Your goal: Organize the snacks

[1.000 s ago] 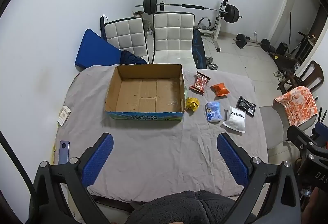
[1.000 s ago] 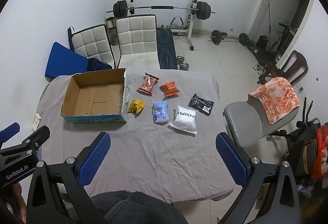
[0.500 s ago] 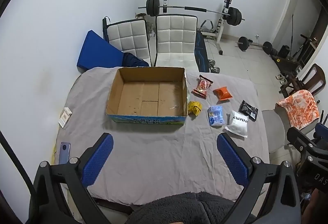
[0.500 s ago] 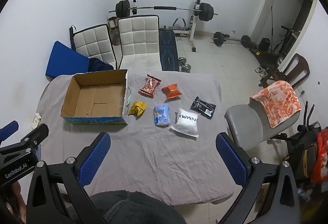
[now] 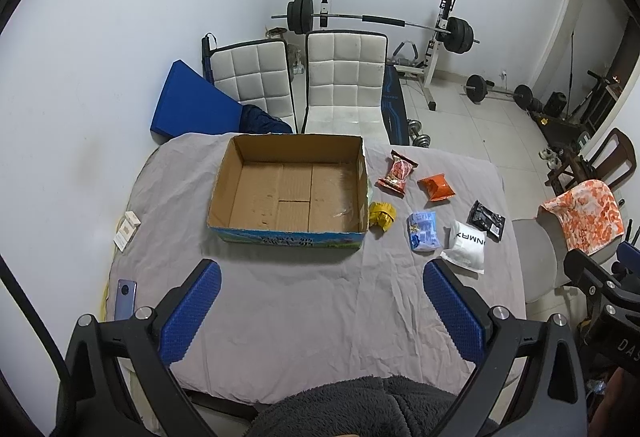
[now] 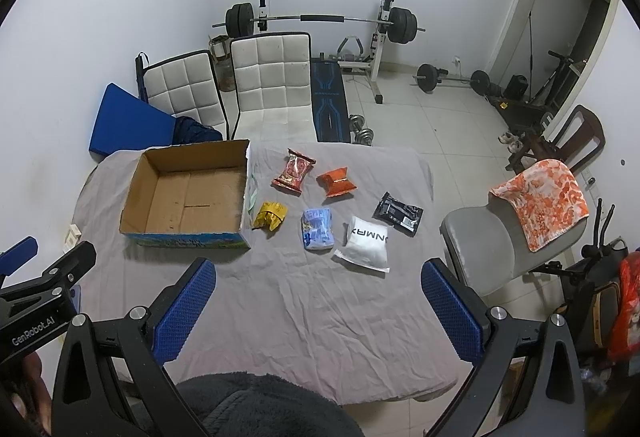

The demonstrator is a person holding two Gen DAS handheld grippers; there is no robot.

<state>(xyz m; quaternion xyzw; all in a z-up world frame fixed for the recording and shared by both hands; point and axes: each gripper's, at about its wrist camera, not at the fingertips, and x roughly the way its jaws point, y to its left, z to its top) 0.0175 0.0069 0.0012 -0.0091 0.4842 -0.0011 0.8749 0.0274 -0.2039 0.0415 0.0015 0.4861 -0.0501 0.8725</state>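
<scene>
An empty cardboard box [image 5: 288, 189] [image 6: 188, 197] stands open on the grey-covered table [image 5: 304, 301]. To its right lie several snack packs: red [image 6: 293, 171], orange [image 6: 337, 182], yellow [image 6: 271, 215], light blue [image 6: 317, 229], white [image 6: 366, 244] and black [image 6: 397, 213]. The same packs show in the left wrist view, with the yellow one [image 5: 382, 216] closest to the box. My left gripper [image 5: 322, 301] hovers open above the table's near side, in front of the box. My right gripper [image 6: 318, 299] is open too, high above the near table, in front of the packs. Neither holds anything.
A phone [image 5: 125, 299] and a small white carton [image 5: 127, 230] lie at the table's left edge. Two white chairs [image 5: 344, 77] stand behind the table, a grey chair with an orange cloth [image 6: 540, 205] to its right. Weight bench and barbell [image 6: 320, 21] fill the back.
Both grippers have tilted or drawn back slightly, so the table and box sit a little lower in each view. The packs and box have not moved. Both grippers stay open.
</scene>
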